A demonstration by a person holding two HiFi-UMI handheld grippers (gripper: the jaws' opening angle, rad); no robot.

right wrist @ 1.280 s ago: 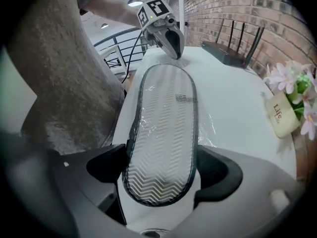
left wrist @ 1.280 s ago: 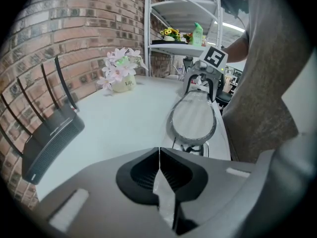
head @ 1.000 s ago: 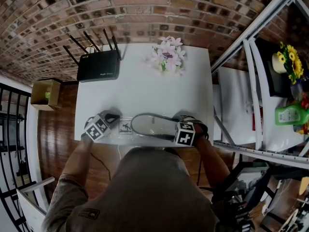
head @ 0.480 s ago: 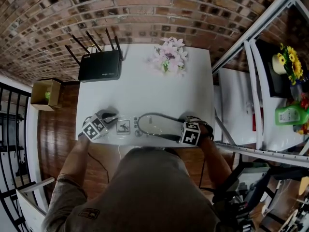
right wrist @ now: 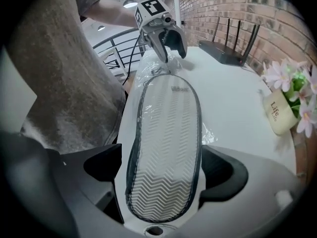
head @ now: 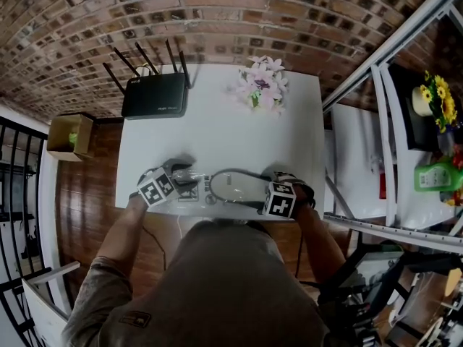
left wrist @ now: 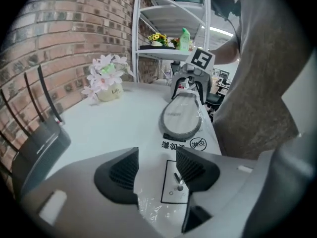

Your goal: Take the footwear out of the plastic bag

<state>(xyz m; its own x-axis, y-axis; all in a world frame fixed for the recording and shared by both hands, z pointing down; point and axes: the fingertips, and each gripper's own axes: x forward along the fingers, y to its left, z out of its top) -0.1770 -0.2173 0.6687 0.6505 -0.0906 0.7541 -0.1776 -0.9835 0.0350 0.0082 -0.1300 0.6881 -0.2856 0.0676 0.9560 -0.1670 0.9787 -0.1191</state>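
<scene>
Extraction step in hand, by my read. Slipper (right wrist: pixel 167 128) lay sole-up on white worktop (head: pixel 217 125), seemingly inside plastic bag (left wrist: pixel 148 206), not yet out. Left tongs (left wrist: pixel 156 168) had just sprung apart, bag film loose between pads, unpinched. Right tongs (right wrist: pixel 161 167) had just widened too, straddling heel end, pads just off it. Next move, I judged: pinch film left, clamp sole right, draw apart. Sole oval, pale, chevron-ribbed, dark stitched rim. Bag thin, glossy, crinkled, printed warning marks.

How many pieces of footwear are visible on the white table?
1: a flat slipper inside the plastic bag, at the near edge of the white table. A second one may be hidden underneath it.
</scene>
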